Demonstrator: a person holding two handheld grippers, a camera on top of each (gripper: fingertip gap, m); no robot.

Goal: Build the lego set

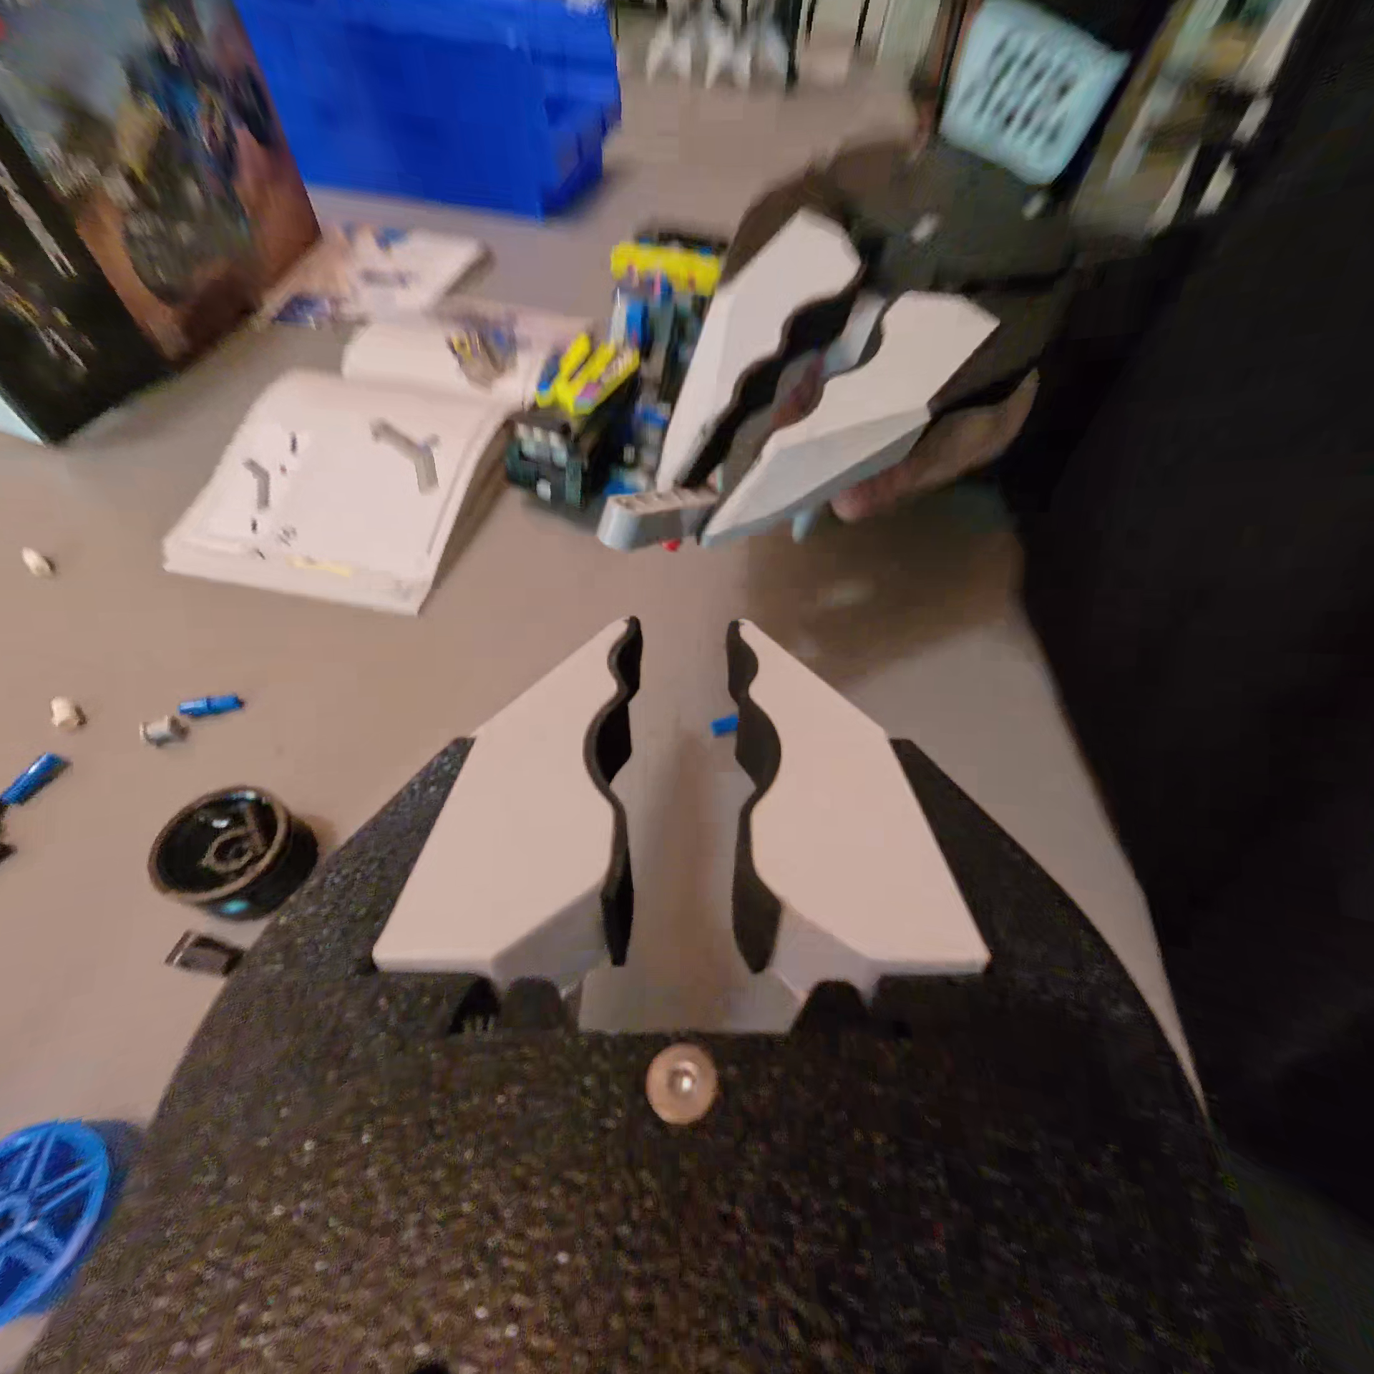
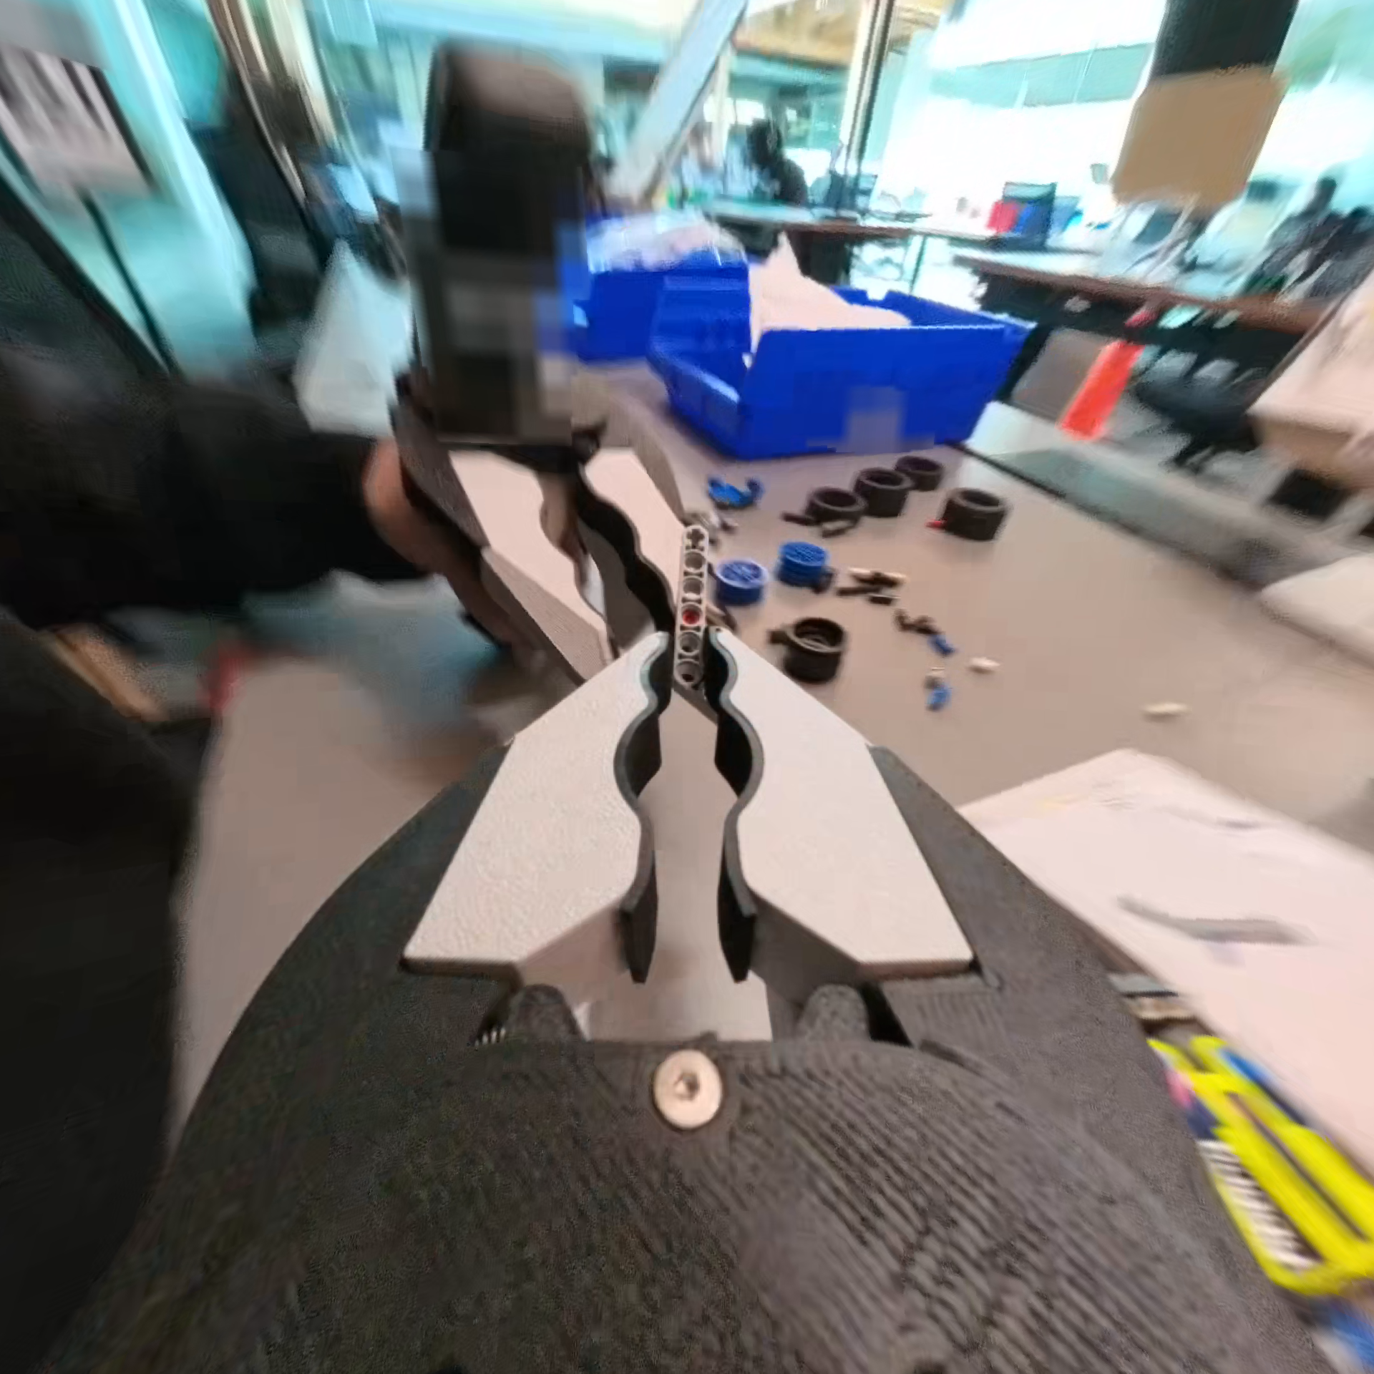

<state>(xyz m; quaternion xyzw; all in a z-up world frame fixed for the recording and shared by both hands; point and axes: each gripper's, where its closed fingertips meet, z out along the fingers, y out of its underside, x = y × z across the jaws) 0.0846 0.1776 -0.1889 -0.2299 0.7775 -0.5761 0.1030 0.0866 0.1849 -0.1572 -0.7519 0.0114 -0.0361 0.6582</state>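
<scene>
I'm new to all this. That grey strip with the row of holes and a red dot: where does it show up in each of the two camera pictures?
Left wrist view: grey holed beam lies just above centre, sticking out leftward from the far gripper's tips.
Right wrist view: the same beam stands upright at centre, pinched at its lower end between the near gripper's pads.
Shared landmark: the blue bin at the back of the table.

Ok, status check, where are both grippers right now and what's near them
Left gripper open, nothing between its fingers, over bare table. Right gripper shut on grey holed beam. Open booklet and black tyre lie left.
</scene>
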